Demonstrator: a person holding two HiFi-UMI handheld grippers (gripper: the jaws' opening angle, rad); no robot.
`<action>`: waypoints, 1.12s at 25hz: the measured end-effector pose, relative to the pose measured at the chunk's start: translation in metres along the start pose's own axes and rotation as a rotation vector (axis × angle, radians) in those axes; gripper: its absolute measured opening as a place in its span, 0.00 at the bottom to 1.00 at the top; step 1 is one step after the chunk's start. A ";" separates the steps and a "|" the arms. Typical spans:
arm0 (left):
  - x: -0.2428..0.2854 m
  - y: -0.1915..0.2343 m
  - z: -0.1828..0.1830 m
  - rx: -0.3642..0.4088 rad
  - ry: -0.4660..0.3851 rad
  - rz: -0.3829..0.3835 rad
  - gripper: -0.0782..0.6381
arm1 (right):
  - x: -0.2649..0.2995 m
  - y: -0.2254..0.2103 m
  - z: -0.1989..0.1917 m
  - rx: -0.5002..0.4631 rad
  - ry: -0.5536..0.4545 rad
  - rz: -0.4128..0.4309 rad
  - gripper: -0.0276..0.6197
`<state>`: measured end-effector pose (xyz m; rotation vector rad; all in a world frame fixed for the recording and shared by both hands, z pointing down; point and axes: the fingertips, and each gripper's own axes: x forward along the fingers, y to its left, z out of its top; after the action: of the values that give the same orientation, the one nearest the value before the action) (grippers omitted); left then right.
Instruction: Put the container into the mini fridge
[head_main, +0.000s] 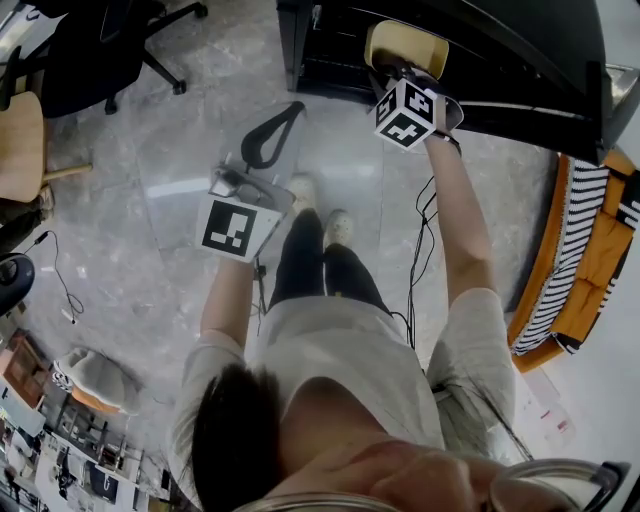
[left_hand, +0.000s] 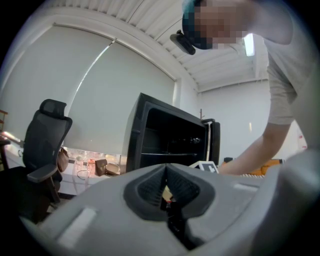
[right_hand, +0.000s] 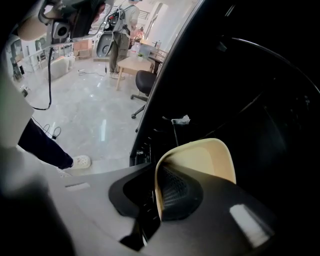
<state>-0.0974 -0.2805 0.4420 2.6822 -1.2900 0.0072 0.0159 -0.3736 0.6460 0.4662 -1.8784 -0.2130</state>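
A cream plastic container (head_main: 405, 42) hangs tilted at the open front of the black mini fridge (head_main: 520, 70). My right gripper (head_main: 397, 72) is shut on its wall. In the right gripper view the container (right_hand: 200, 160) has one wall pinched between the pads, my right gripper (right_hand: 157, 195) at its rim, with the dark fridge interior (right_hand: 250, 100) right behind it. My left gripper (head_main: 290, 112) hangs over the floor to the fridge's left, shut with nothing in it. In the left gripper view my left gripper (left_hand: 166, 186) has its pads together, and the open fridge (left_hand: 170, 137) stands ahead.
A black office chair (head_main: 95, 45) and a wooden seat (head_main: 20, 140) stand at the far left. An orange and striped cushion (head_main: 585, 250) lies right of the fridge. Cables (head_main: 425, 235) trail on the grey floor beside the person's shoes (head_main: 320, 210).
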 end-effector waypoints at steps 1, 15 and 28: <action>0.001 0.002 -0.001 -0.001 0.002 -0.001 0.11 | 0.002 -0.002 -0.001 -0.011 0.007 -0.002 0.06; 0.008 0.009 -0.009 -0.014 0.007 -0.007 0.11 | 0.019 -0.028 -0.008 -0.133 0.077 -0.034 0.08; 0.007 0.016 -0.010 -0.018 0.019 -0.005 0.11 | 0.025 -0.048 -0.003 -0.177 0.094 -0.075 0.11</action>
<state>-0.1046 -0.2946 0.4551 2.6631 -1.2718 0.0206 0.0218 -0.4267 0.6509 0.4183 -1.7340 -0.3976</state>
